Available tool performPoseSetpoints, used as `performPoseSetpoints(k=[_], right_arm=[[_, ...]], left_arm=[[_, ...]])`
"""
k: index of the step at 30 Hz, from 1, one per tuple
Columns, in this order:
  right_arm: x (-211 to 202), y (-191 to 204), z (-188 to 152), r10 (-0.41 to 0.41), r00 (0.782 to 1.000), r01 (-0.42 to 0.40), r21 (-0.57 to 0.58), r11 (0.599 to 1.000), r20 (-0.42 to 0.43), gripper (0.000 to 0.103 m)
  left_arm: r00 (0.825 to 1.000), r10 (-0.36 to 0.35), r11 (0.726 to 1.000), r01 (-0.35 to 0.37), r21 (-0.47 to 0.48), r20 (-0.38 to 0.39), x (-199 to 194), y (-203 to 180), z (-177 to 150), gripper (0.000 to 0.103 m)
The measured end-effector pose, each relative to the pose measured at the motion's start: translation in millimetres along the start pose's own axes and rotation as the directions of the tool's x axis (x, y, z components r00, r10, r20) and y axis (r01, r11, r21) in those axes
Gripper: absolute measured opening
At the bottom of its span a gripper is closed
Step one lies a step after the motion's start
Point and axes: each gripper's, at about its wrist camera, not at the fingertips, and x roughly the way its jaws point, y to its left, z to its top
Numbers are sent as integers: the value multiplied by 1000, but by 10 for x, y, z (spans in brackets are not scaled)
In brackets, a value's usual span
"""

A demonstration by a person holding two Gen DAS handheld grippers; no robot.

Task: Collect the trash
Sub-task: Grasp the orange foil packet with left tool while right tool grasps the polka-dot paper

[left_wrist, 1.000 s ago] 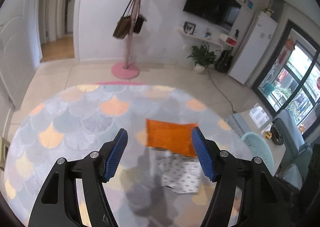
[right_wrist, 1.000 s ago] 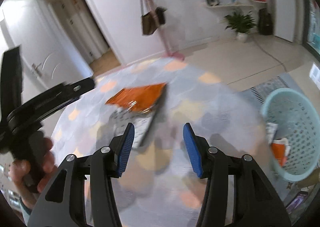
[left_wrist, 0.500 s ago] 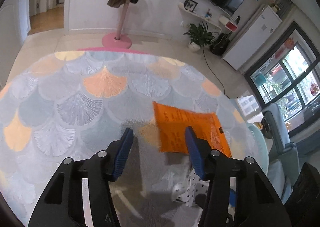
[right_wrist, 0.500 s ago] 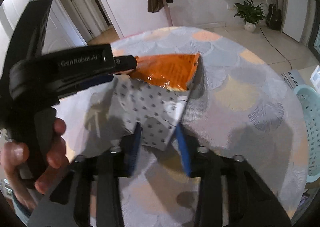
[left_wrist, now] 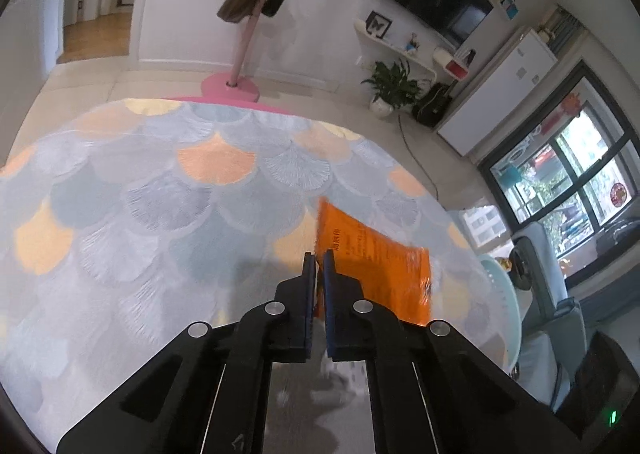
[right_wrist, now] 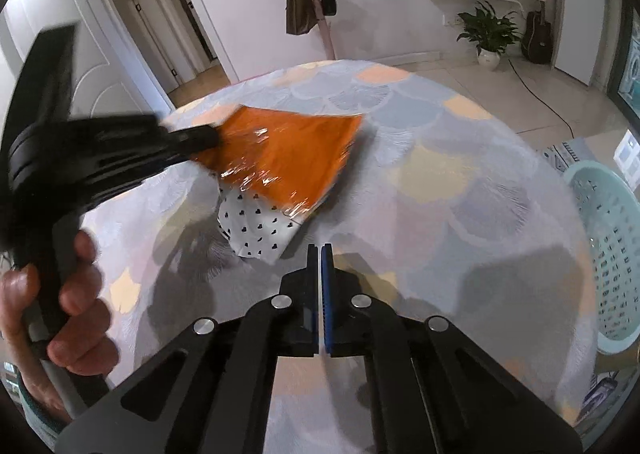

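**Two grippers close over litter on a patterned rug**

On a scallop-patterned rug in a living room, a person's left hand grips the black handle of the left gripper, which reaches in from the left of the right wrist view. Its jaws have just been closing and now pinch the near left edge of an orange plastic wrapper, lifting that edge off the rug; seen along the tool's own fingers, the wrapper fans out ahead and to the right of the tips. Under the wrapper, and nearer the right tool, lies a white packet with black hearts, its lower corner just ahead and to the left of the right gripper. That gripper's jaws have also just been closing and now stand pressed together with nothing between them; the packet sits beside the tips, not in them. Far to the right of the right gripper, at the rug's edge, stands a pale green perforated basket. Beyond both tools, against the far wall, a pink coat stand carries two hanging bags, with a potted plant further right.
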Motion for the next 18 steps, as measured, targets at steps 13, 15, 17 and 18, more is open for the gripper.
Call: performPoseSetpoints(k=[13,15,17,18], right_arm=[[-107,58,212,72,997,-72,-3,997,4,6],[-32,131,267,70,997,-71,-17,997,-12,16],[91,186,344,82,996,-82,3,997,-34,42],[131,191,365,83,996,-82,17,996,-36,48]], left_arm=[[993,117,993,-117,-5,12,-874,536,-536,1],[988,152,988,-152,7,-1,-944,657,-579,1],[983,183,983,-183,30,-3,-993,738,-572,1],[979,203,978,-202,42,-1,-1012,770,-554,1]])
